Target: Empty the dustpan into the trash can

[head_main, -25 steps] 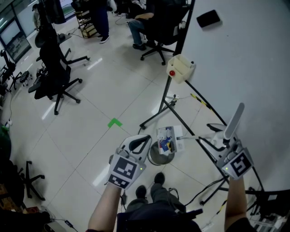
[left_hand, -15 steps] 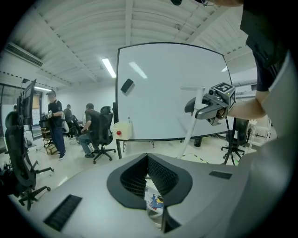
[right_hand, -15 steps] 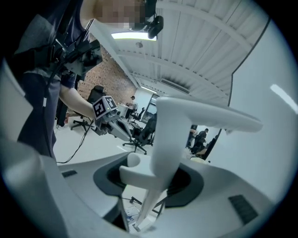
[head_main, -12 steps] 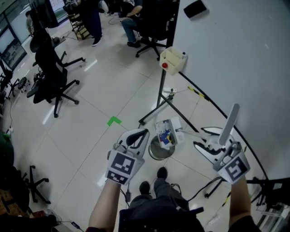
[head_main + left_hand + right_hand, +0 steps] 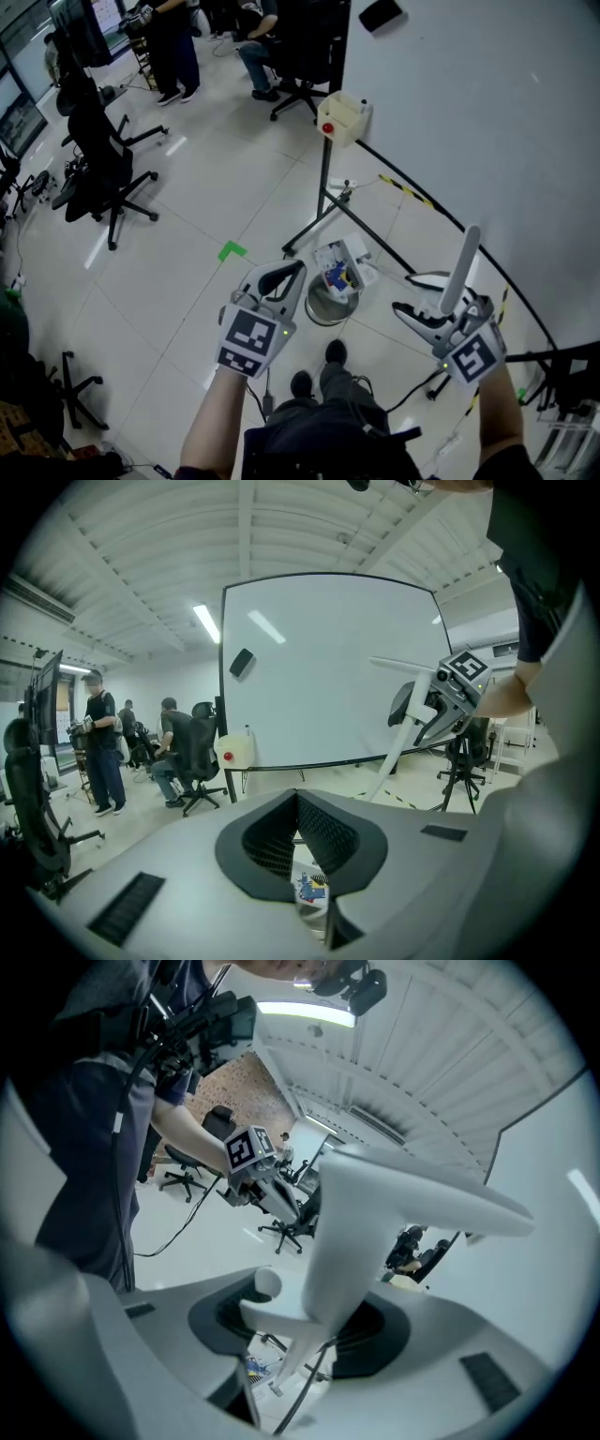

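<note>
Dustpan (image 5: 459, 267), white and tilted a little off upright, was clamped between the jaws of the right hand-held gripper (image 5: 417, 298). It was held above the floor (image 5: 187, 234), to the right of the small metal trash can (image 5: 317, 315) and close to the whiteboard (image 5: 487, 112). The trash can stood on the floor ahead of the person's shoes (image 5: 314, 370) with colourful packaging (image 5: 339, 274) at its mouth, and the left hand-held gripper (image 5: 298, 272) hung just left of it, jaws closed together and empty.

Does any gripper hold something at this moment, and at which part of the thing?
The right gripper holds the dustpan by the lower end of its white handle, jaws closed on it. The left gripper has its jaws together and holds nothing.
</note>
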A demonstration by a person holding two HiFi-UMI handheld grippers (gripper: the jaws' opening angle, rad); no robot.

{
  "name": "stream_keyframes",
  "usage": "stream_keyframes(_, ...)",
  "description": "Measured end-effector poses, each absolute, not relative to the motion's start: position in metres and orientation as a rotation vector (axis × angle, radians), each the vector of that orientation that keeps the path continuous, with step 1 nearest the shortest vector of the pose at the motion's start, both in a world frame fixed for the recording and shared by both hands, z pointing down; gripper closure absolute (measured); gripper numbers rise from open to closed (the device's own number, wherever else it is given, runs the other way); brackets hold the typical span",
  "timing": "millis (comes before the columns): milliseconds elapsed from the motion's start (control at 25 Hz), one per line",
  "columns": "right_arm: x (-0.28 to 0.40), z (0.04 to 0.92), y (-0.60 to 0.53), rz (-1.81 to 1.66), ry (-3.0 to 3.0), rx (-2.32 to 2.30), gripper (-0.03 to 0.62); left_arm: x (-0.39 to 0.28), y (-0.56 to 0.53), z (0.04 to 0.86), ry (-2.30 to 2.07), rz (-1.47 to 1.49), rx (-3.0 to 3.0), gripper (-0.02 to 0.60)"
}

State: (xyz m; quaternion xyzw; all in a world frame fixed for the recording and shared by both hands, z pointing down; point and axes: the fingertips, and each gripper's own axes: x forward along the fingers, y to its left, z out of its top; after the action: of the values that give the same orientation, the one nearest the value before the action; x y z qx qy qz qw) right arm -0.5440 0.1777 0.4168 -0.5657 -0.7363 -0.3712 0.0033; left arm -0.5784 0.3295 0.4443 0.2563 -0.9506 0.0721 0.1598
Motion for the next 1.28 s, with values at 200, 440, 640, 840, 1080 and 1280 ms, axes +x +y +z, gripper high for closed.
stream_keyframes(200, -0.513, 0.431, 0.171, -1.253, -2.267, -1.737, 0.391, -0.558, 0.324, 0.443, -2.710, 0.223, 0.784, 0.583)
stream_keyframes(440, -0.494, 0.448, 0.163, -1.322, -2.231, -1.687, 0.391, -0.541, 0.313, 0.441, -2.705, 0.239, 0.813, 0.583)
stream_keyframes(640, -0.477, 0.453, 0.155, -1.385, -2.201, -1.730, 0.391, -0.531, 0.305, 0.434, -2.718, 0.252, 0.782, 0.583)
stream_keyframes(840, -0.460, 0.461, 0.141, -1.447, -2.136, -1.790, 0.391, -0.519, 0.293, 0.433, -2.733, 0.249, 0.703, 0.583)
stream_keyframes(1080, -0.445, 0.469, 0.123, -1.509, -2.093, -1.865, 0.393, -0.496, 0.267, 0.431, -2.744, 0.250, 0.635, 0.583)
stream_keyframes(1280, -0.435, 0.478, 0.098, -1.599, -2.065, -1.873, 0.393, -0.471, 0.252, 0.432, -2.742, 0.260, 0.582, 0.583)
